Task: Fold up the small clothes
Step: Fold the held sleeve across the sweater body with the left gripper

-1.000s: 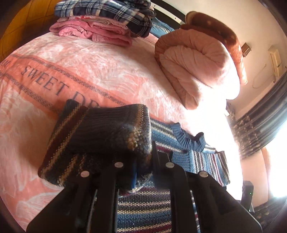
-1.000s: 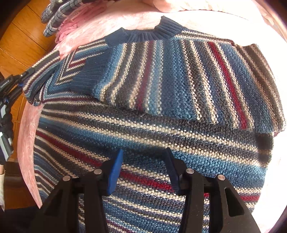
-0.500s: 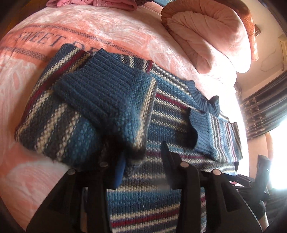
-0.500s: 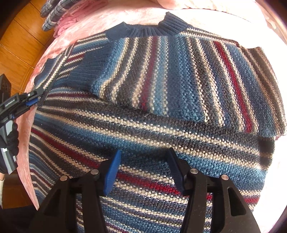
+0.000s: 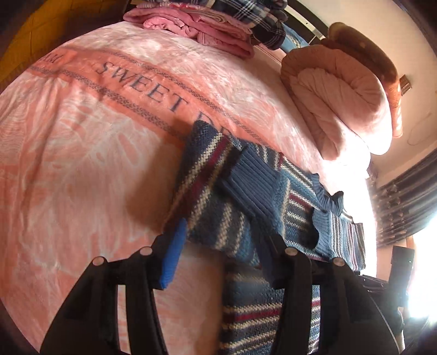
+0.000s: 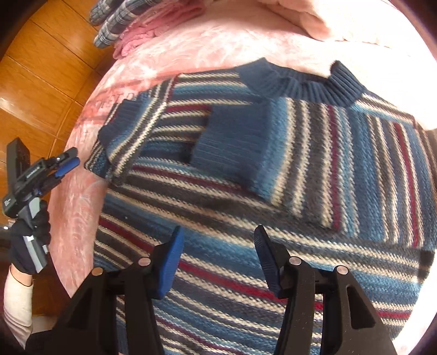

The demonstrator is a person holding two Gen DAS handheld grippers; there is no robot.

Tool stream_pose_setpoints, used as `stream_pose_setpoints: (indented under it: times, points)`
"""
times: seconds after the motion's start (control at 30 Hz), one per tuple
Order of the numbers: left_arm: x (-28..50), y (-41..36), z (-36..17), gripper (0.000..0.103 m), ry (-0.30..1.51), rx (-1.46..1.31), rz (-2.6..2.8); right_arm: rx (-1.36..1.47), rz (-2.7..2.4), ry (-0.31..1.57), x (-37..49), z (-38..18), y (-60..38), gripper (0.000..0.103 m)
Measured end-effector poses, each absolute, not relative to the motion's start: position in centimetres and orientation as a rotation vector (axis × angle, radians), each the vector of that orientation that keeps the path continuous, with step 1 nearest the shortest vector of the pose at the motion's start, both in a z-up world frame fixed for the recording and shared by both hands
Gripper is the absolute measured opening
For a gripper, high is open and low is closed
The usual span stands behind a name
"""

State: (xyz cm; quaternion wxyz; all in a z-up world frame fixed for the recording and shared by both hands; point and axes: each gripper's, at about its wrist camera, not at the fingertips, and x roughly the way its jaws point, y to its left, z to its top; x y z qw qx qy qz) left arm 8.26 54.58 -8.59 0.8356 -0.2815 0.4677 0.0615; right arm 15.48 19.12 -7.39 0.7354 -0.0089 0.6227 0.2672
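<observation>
The striped sweater [image 6: 273,191] lies flat on the pink bed blanket [image 5: 82,153], both sleeves folded across its chest. The left tool [image 5: 218,251] and right tool [image 6: 218,256] hang with fingers apart, empty. Only the left view shows the rolled quilt [image 5: 341,90]; only the right shows the gloved hand [image 6: 27,240].

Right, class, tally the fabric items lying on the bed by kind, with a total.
Striped knitted sweater: 1
Pink folded garments: 1 pile, number cannot be told
Plaid folded garment: 1
Rolled pink quilt: 1
Total: 4, taking the pile as one
</observation>
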Motion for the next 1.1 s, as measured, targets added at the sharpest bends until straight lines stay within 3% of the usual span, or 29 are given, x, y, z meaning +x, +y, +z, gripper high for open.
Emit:
stream_pose_setpoints:
  times: [0.27, 0.67, 0.7, 0.73, 0.8, 1.1]
  points:
    - [9.7, 54.9, -12.7, 0.051, 1.109, -0.479, 0.215, 0.054, 0.621, 1.404, 17.8, -7.6, 25.9, 0.054]
    - [7.8, 58.4, -9.6, 0.051, 0.934, -0.574, 0.315, 0.254, 0.690, 1.540, 20.2, -11.7, 33.6, 0.054]
    - [8.0, 58.3, -9.5, 0.051, 0.933, -0.566, 0.317, 0.268, 0.702, 1.555, 20.2, -12.2, 34.0, 0.048]
    - [8.1, 58.1, -9.4, 0.051, 0.932, -0.557, 0.318, 0.277, 0.717, 1.561, 20.2, -12.5, 34.4, 0.026]
    - [8.3, 57.7, -9.1, 0.051, 0.926, -0.548, 0.306, 0.242, 0.703, 1.540, 20.0, -12.2, 34.5, 0.013]
    - [9.4, 54.2, -7.6, 0.051, 0.893, -0.505, 0.209, 0.103, 0.761, 1.338, 20.3, -3.7, 28.2, 0.010]
